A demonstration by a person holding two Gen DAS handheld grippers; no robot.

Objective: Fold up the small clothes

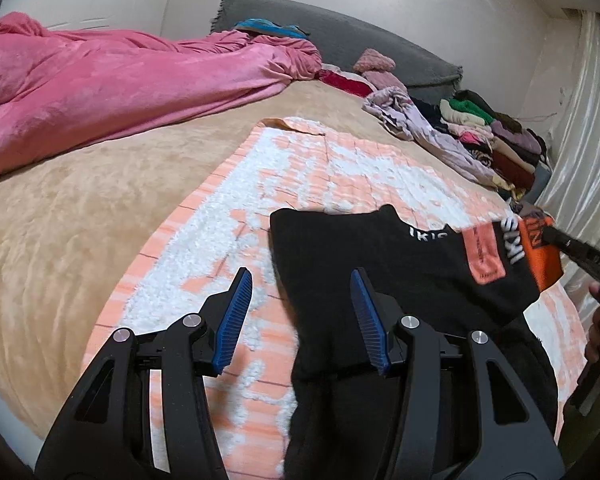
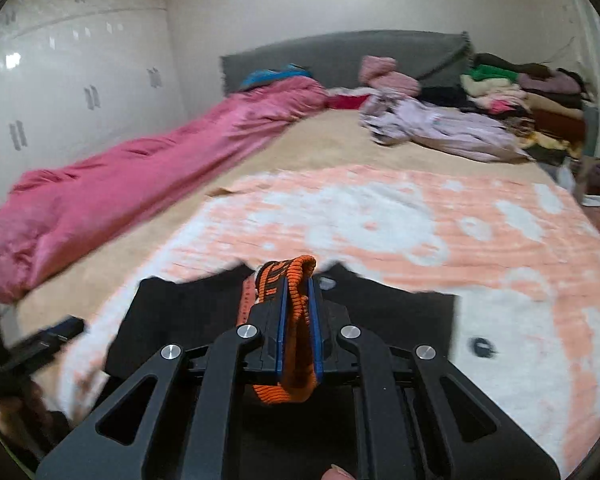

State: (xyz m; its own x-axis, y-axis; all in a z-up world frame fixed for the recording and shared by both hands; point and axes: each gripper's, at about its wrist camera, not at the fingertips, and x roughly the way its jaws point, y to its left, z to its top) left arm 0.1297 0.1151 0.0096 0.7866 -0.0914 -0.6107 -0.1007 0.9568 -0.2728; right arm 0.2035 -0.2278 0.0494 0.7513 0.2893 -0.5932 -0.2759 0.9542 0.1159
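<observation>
Right tongs clamp the black garment's orange ribbed band; left tongs gape wide, holding nothing. Garment's 6 o'clock end is hidden.

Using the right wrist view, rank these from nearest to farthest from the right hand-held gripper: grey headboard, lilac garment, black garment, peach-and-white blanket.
1. Black garment, its orange cuff clamped in the right hand-held gripper.
2. Peach-and-white blanket, spread just ahead.
3. Lilac garment, crumpled far right.
4. Grey headboard, against the back wall.
</observation>
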